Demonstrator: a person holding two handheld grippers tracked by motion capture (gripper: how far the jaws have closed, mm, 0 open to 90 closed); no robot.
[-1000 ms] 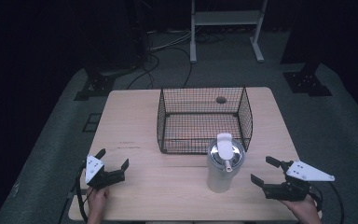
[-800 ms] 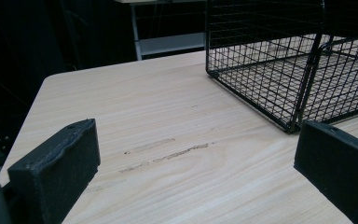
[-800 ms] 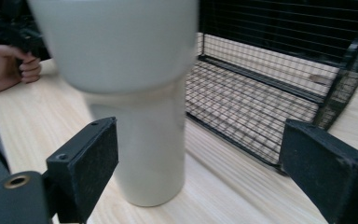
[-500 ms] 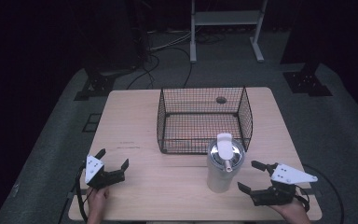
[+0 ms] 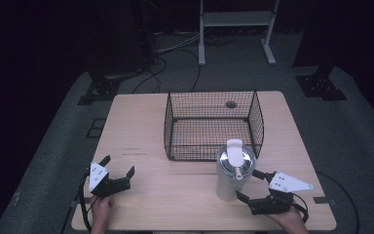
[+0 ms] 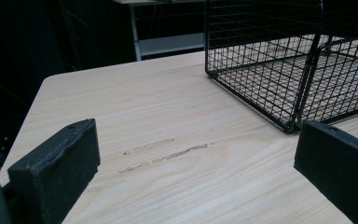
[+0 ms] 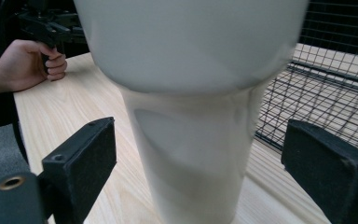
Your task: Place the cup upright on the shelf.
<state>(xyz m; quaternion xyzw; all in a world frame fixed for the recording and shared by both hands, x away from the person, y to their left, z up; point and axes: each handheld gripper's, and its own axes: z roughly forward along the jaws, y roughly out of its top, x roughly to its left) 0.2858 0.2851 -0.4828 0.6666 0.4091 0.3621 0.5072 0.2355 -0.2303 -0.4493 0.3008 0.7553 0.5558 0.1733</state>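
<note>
A white tumbler (image 5: 233, 171) stands upright on the desk (image 5: 141, 122), toward the near right corner, its lid carrying a pale raised tab on a shiny round top. It sits just in front of the near right corner of a black wire basket (image 5: 212, 123), very close to it; whether the two touch cannot be told. In the right tool view the tumbler (image 7: 191, 93) rises between the two black jaws, which stand wide on either side of its narrower lower body with bare gaps showing, so nothing is clamped. From the high view the right tool (image 5: 251, 186) lies at the near right edge, a hand behind it, its jaws reaching toward the tumbler's base. The basket sits around the middle of the desk toward the far edge, open at the top, with a small round hole in the desk showing through the mesh at its far side. The left tool (image 5: 119, 169) rests near the near left corner, held by a hand (image 5: 100, 208), jaws spread wide over bare wood; in its own view the basket's corner (image 6: 303, 70) stands ahead and to the right.
</note>
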